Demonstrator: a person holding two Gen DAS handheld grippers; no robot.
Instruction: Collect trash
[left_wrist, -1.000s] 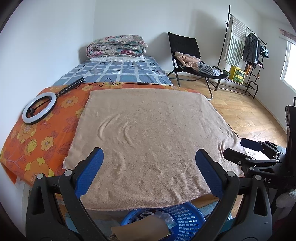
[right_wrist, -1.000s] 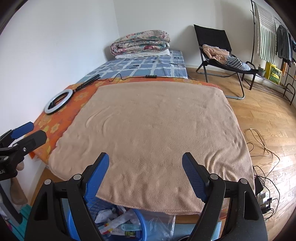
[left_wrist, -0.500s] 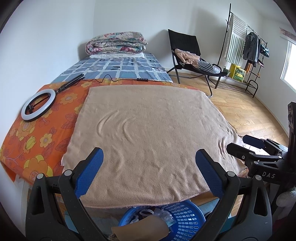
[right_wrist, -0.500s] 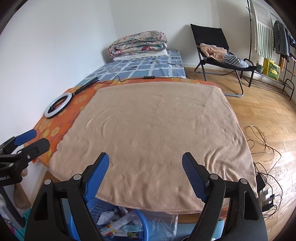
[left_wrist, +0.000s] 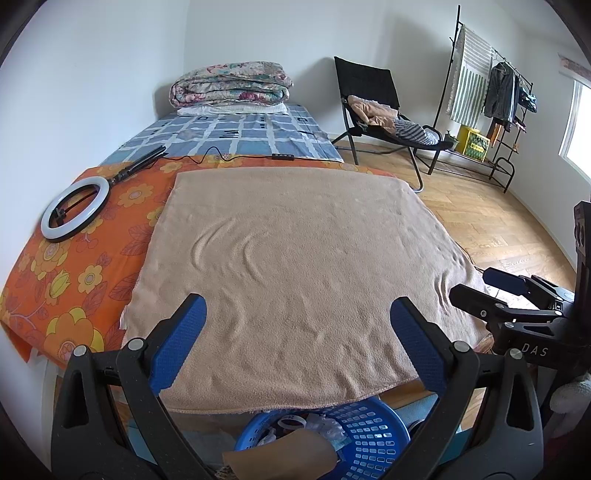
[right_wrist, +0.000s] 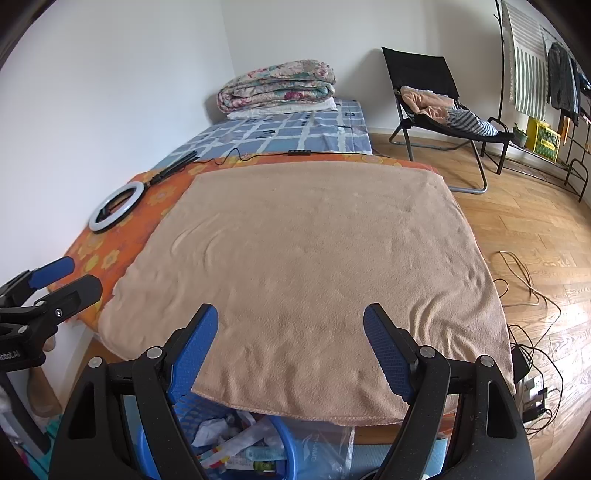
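Two grippers: both held over near edge of bed, fingers pointing fwd, nothing between them.
Left gripper (left_wrist: 298, 332): jaws spread wide, holding nothing; blue pads (left_wrist: 177, 343) over near hem of tan blanket. Also seen at left edge of right wrist view (right_wrist: 59, 280), side-on.
Right gripper (right_wrist: 290, 343): jaws wide apart, nothing held; blue fingertips (right_wrist: 384, 354) over blanket's near edge. Seen at right of left wrist view (left_wrist: 491, 288), side-on.
Blue basket (left_wrist: 373, 435): on floor right below grippers, partly under blanket hem; perforated wall.
Trash (right_wrist: 236, 439): inside basket – crumpled white paper, wrappers, clear plastic; brown cardboard piece (left_wrist: 280, 454) rests at basket's near rim.
Plastic bag (right_wrist: 325, 446): clear w/ print, just beside basket on its right.
Tan blanket (left_wrist: 295, 258): spread flat over bed, few shallow wrinkles, near hem hangs over edge.
Orange floral sheet (left_wrist: 74, 266): under blanket, showing along left side.
Ring light (left_wrist: 75, 206): lies flat on orange sheet, left of blanket; black handle points away, cable runs across bed.
Cables (right_wrist: 528, 332): loose on wood floor, right of bed, w/ power strip.
Blue checked sheet (left_wrist: 240, 133): far half of bed.
Folded quilts (left_wrist: 231, 86): stacked at far end against wall.
Black chair (left_wrist: 384, 110): on floor right of bed's far end, clothes piled on seat.
Clothes rack (left_wrist: 487, 96): far right by wall, hung garments, yellow crate (left_wrist: 472, 142) on bottom shelf.
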